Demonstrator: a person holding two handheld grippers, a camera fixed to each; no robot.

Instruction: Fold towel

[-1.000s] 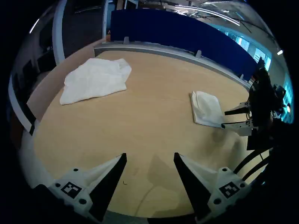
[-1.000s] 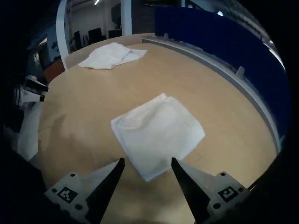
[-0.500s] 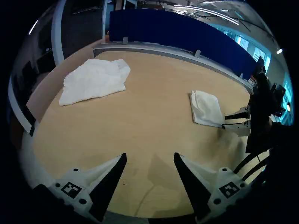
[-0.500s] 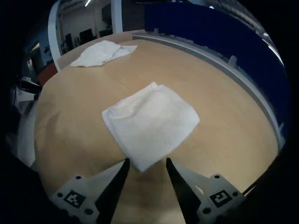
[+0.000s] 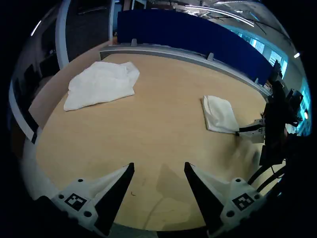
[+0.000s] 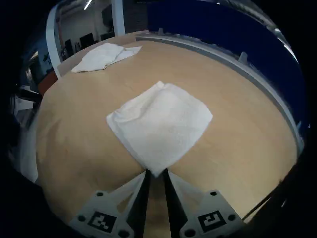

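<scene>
A small folded white towel [image 6: 158,125] lies on the wooden table [image 6: 245,131]. My right gripper [image 6: 156,173] has its two fingers closed on the towel's near corner, which sticks in between the tips. From the left gripper view the same folded towel [image 5: 218,114] lies at the right, with the right gripper [image 5: 242,131] at its near corner, held by a person in dark clothing. My left gripper [image 5: 158,166] hovers open over bare table near the front edge, nothing between its fingers.
A second white towel [image 5: 101,83], loose and crumpled, lies at the far left of the table [image 5: 158,119]; in the right gripper view this crumpled towel [image 6: 101,57] sits far back. A blue partition [image 5: 190,33] with a grey rail runs along the far edge.
My right gripper moved forward to the folded towel's near corner and went from open to closed on it. The left gripper has stayed still and open.
</scene>
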